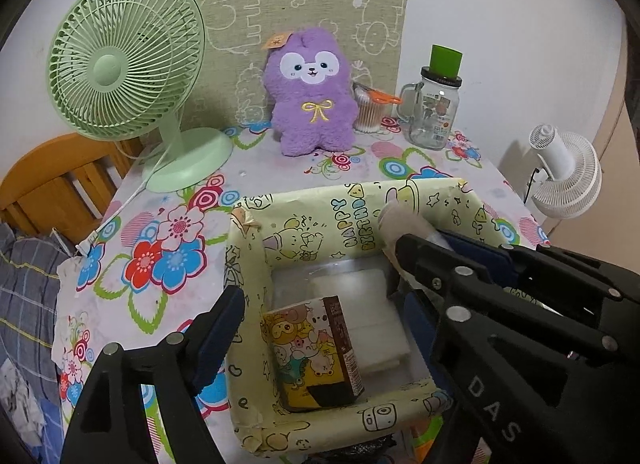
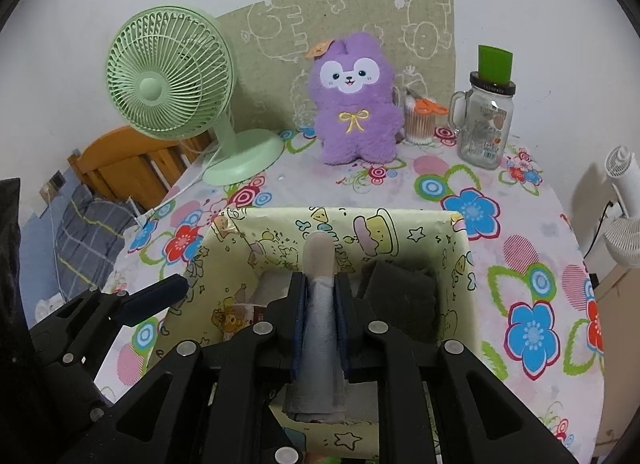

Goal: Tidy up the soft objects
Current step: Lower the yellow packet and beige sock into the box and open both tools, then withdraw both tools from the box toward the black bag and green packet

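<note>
The right claw (image 2: 320, 320) is pinched on a pale grey roll of cloth (image 2: 320, 328), maybe a sock or a rolled rag, and holds it over the paper-covered box (image 2: 460, 248) in the middle of the flowered surface (image 2: 532, 264). The roll stands out past the pads, its rounded end pointing toward the box's far wall. It looks light and limp; the pads have pressed its middle flat, so a grip across the thick middle seems the safe place, since an end would likely droop or slide free. The left claw (image 1: 320, 304) is spread wide, one finger outside the box's left wall and the other over its right side, gripping nothing. Inside the box a cartoon-printed packet (image 1: 316, 356) leans by the near wall, some folded white stuff (image 1: 360, 304) lies on the floor, and something dark (image 2: 400, 296) sits on the right. The purple plush toy (image 1: 312, 91) sits upright at the back of the surface, untouched, soft and bulky enough to want a hold round its body.
</note>
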Available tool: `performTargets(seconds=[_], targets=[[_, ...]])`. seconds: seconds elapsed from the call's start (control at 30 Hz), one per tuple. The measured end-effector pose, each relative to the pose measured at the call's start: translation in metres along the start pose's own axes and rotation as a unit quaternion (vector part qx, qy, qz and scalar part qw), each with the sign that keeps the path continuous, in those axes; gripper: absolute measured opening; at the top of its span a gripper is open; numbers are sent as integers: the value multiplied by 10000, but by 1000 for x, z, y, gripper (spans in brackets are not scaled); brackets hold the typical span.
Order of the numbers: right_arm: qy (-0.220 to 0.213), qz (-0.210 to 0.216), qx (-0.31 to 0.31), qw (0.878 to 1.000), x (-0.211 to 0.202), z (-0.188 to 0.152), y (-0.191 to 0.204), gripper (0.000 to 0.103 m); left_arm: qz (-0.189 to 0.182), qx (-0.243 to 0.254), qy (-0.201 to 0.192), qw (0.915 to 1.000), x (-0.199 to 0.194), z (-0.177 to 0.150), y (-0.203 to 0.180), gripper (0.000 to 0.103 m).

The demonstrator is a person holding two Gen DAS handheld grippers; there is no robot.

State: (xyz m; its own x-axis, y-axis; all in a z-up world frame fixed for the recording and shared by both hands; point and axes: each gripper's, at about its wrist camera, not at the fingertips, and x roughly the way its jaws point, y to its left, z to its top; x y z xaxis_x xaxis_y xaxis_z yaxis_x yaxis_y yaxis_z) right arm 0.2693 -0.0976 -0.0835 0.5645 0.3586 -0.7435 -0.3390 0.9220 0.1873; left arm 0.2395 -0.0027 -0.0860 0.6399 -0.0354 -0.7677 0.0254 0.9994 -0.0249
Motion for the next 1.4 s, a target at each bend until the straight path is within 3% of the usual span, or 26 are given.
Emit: performTargets(seconds=[0.1,0.17,0.23,1.4], targets=[[93,-107,-37,9999,2,0,0,34,7,31,19,10000,0,0,0,84],[53,-254,-60,9996,-1,0,0,66,15,76,25,10000,0,-1,-2,84],[-152,-381,-72,9991,-8,-2,1,76,0,93,-2,10000,-2,-1,-3,86],[-569,-758,-141,9954,-85,-36,11,83,64,331,-497,9982,-69,-34,-29,100]])
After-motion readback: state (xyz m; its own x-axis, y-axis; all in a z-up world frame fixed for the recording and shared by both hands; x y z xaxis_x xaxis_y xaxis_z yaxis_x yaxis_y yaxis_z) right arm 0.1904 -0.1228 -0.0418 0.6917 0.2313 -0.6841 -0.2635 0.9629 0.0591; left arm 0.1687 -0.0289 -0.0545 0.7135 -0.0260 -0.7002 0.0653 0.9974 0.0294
